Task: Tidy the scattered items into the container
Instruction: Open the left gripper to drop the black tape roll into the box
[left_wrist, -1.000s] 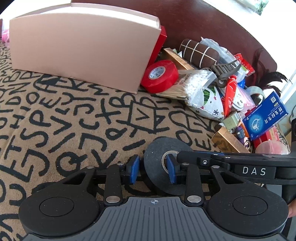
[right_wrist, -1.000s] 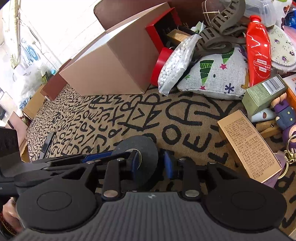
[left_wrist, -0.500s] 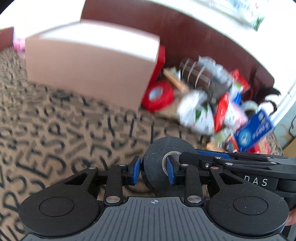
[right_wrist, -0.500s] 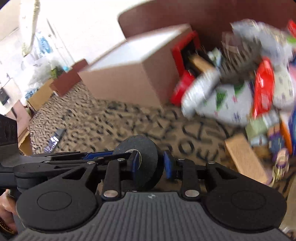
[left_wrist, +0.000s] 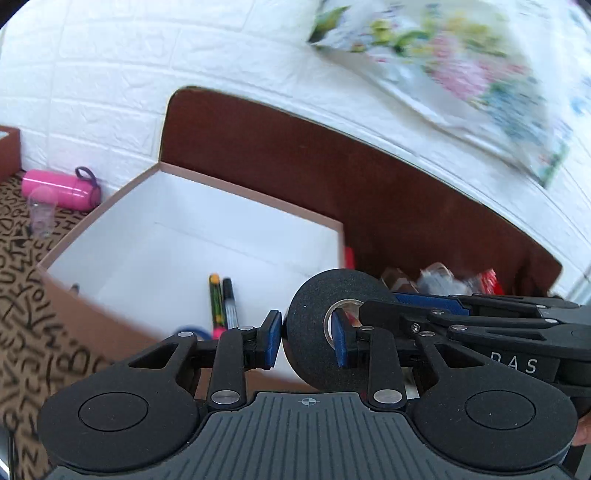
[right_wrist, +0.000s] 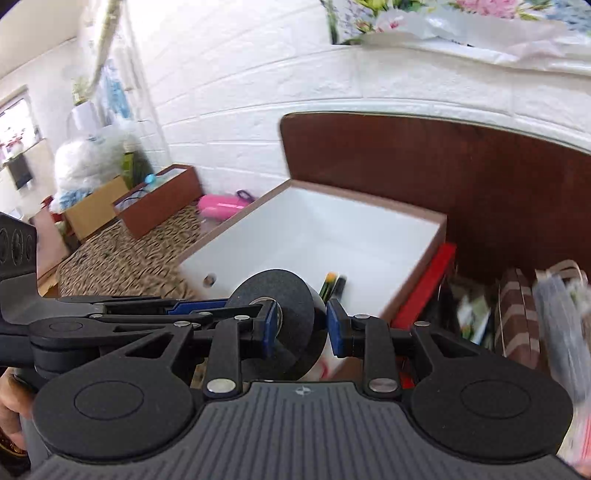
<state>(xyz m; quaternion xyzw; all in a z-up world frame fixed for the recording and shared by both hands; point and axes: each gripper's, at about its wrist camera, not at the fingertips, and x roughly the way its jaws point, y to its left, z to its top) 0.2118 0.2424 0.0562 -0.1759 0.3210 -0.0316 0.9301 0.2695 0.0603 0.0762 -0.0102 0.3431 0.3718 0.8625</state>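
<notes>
Left hand-held gripper (left_wrist: 306, 342) jaws closing on black tape roll (left_wrist: 314, 332); right hand-held gripper (right_wrist: 301, 326) clamped on the same roll, one finger through its core. Roll held above the near edge of open box (left_wrist: 192, 236); two markers (left_wrist: 221, 302) inside box.

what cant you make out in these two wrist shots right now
- Near floor of the box: in both views, hidden by the black tape roll and the gripper bodies.
- Clutter pile: blurred in the right wrist view; in the left, mostly behind the right gripper.
- Left gripper grip: jaws closing about the roll; left pad contact unclear.
- Small round thing on the box wall: too small to name.
</notes>
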